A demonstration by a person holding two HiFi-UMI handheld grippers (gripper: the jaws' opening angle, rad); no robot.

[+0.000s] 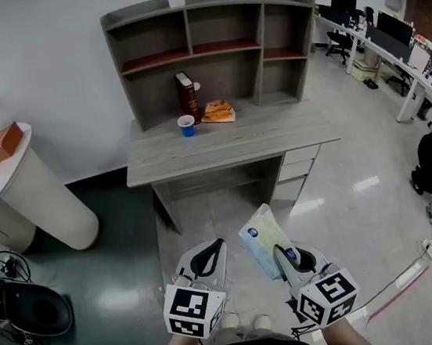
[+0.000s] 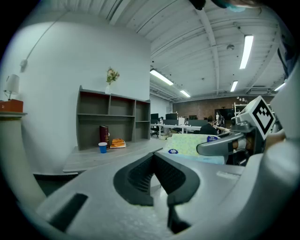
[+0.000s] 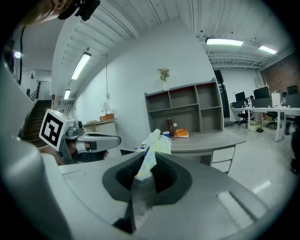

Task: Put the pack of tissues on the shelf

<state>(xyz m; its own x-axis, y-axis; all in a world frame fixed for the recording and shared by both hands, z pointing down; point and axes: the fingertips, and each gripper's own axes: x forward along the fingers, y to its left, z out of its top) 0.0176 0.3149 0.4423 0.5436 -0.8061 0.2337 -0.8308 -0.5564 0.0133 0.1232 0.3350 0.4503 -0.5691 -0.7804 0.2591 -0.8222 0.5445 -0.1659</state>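
A grey desk [image 1: 228, 146] is standing against the white wall, and an open shelf [image 1: 216, 24] is sitting along its back edge. To the left of the desk, a white round stand [image 1: 42, 198] is carrying a small brown box [image 1: 2, 143].

Well in front of the desk, the person is holding both grippers side by side over the shiny floor, pointing them toward the desk. The left gripper [image 1: 214, 248] is keeping its jaws pressed together with nothing between them. The right gripper [image 1: 288, 259] is clamping its jaws on the near end of the pack of tissues [image 1: 263, 240]. The pack is sticking forward out of the jaws and is well short of the shelf.

On the desktop, just below the shelf, a dark red book [image 1: 187, 96] is standing upright. An orange packet [image 1: 218, 111] is lying just to its right, and a blue cup [image 1: 187, 126] is standing in front of the book.
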